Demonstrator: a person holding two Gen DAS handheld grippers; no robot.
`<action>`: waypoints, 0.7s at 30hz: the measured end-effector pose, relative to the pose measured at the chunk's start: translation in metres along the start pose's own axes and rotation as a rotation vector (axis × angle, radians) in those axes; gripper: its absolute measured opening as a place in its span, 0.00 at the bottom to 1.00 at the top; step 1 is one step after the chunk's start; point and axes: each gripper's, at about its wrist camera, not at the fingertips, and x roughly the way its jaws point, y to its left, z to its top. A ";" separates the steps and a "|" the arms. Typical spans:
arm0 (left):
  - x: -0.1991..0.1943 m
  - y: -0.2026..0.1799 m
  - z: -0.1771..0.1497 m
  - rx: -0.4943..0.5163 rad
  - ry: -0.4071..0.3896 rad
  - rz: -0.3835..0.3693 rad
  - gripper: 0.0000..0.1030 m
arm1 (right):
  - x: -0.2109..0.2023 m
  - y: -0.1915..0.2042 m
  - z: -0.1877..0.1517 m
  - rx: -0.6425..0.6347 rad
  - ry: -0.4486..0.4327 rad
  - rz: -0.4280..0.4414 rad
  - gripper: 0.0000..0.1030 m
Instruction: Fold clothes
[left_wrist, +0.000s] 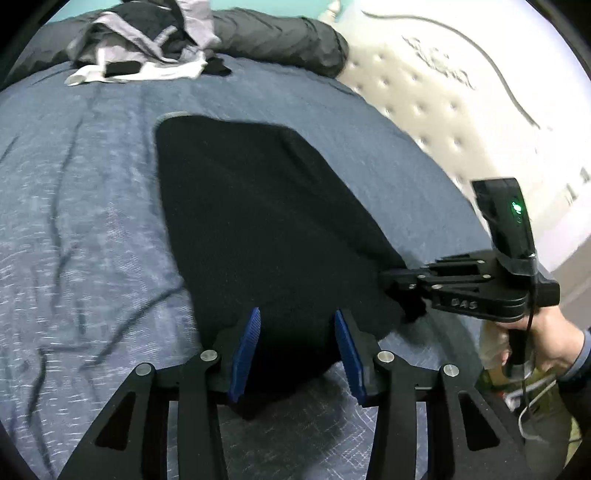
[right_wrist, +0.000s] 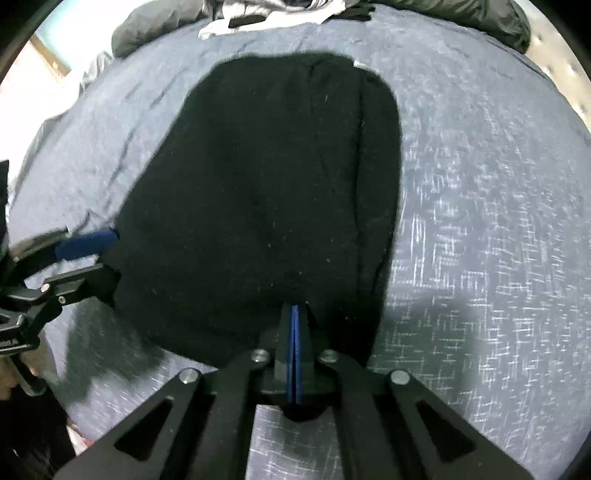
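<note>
A black garment (left_wrist: 258, 221) lies spread flat on a blue-grey bedspread (left_wrist: 92, 221); it also fills the middle of the right wrist view (right_wrist: 266, 184). My left gripper (left_wrist: 297, 317) is open, its blue pads either side of the garment's near edge, nothing between them pinched. It shows at the left of the right wrist view (right_wrist: 99, 254), at the garment's left edge. My right gripper (right_wrist: 294, 310) is shut on the garment's near hem. In the left wrist view the right gripper (left_wrist: 391, 280) grips the garment's right corner.
A pile of black, grey and white clothes (left_wrist: 147, 44) lies at the far end of the bed, against a dark rolled duvet (left_wrist: 288, 40). A cream tufted mattress (left_wrist: 461, 92) stands at the right. Cables hang near the hand (left_wrist: 532, 406).
</note>
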 end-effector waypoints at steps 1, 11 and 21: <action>-0.002 0.004 0.002 -0.012 -0.005 0.009 0.45 | -0.007 -0.001 0.003 0.006 -0.021 0.004 0.00; 0.008 0.022 -0.002 -0.082 0.029 0.014 0.46 | -0.048 -0.036 0.079 0.139 -0.197 0.013 0.20; 0.013 0.028 -0.004 -0.099 0.038 -0.005 0.49 | -0.010 -0.055 0.148 0.193 -0.176 0.022 0.22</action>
